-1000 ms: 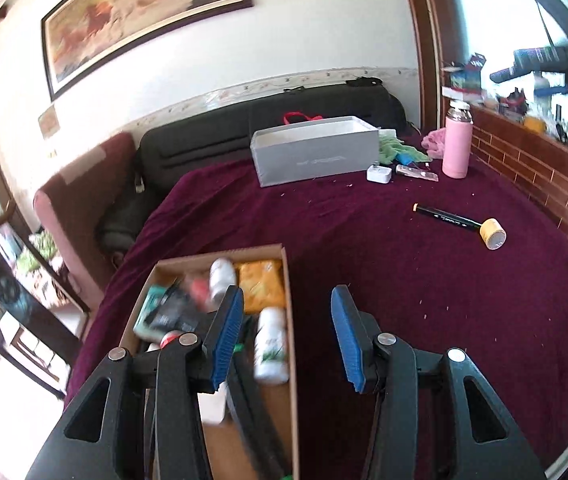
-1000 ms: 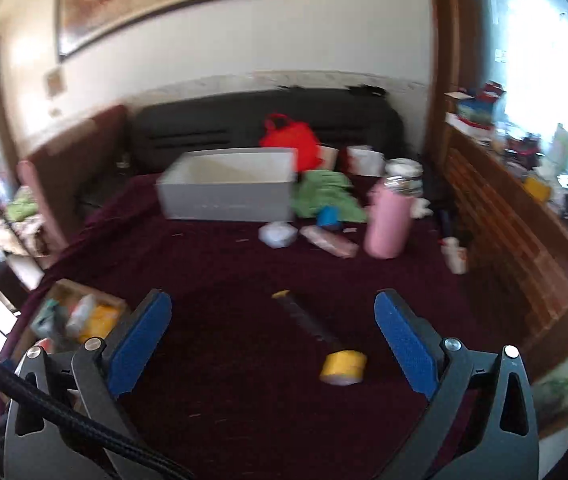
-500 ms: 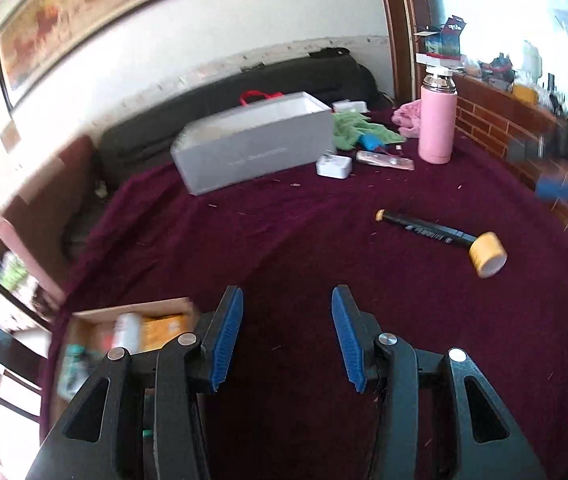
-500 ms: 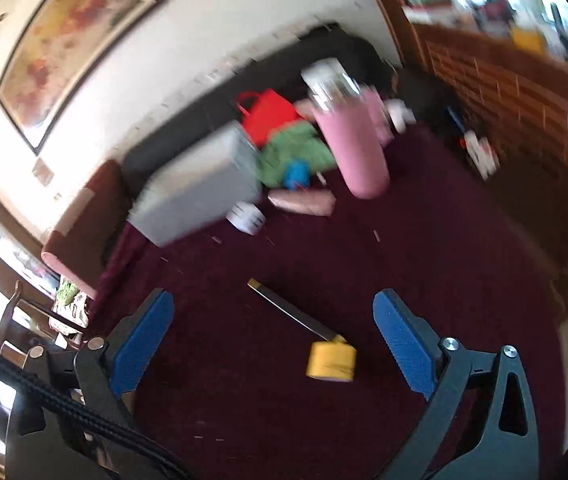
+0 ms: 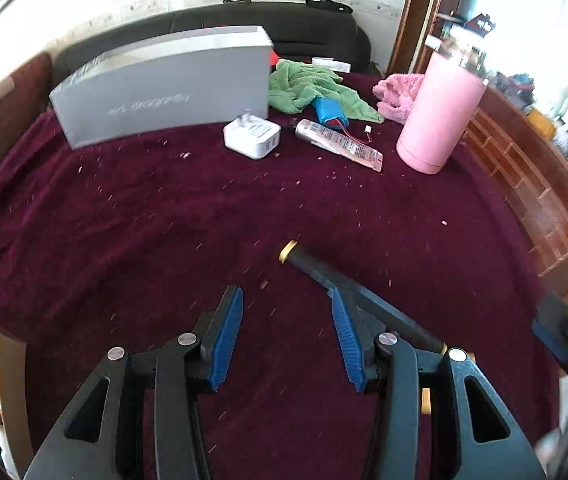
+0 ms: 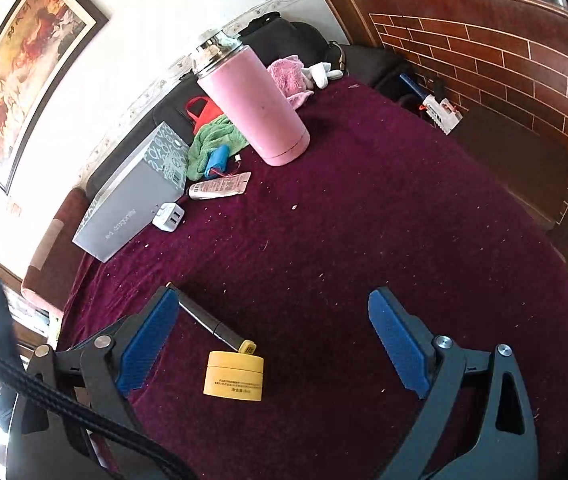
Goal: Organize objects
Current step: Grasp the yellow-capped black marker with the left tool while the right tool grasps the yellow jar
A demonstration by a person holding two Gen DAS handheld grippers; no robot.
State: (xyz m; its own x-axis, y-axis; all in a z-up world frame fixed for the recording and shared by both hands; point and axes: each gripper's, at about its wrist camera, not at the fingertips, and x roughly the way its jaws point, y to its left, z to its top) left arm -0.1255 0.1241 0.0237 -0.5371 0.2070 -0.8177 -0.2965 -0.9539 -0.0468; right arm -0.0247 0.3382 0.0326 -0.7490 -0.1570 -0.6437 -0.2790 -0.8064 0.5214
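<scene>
A black marker pen (image 5: 324, 274) with a gold end lies on the maroon cloth, passing under the right finger of my left gripper (image 5: 286, 334), which is open and empty. In the right wrist view the pen (image 6: 207, 322) lies beside a small yellow jar (image 6: 233, 376). My right gripper (image 6: 271, 344) is wide open and empty, hovering just above the jar. A cardboard box (image 5: 7, 380) with bottles shows at the far left edge.
At the back stand a grey box (image 5: 163, 84), a white charger (image 5: 251, 136), a tube (image 5: 340, 144), a blue battery pack (image 5: 330, 114) on a green cloth (image 5: 304, 88), a pink cloth (image 5: 398, 88) and a pink flask (image 5: 440, 112). A brick-pattern wall (image 6: 504, 60) borders the right.
My left gripper has swung right from the cardboard box to the pen. My right gripper has come down and forward over the yellow jar. Both have stayed open.
</scene>
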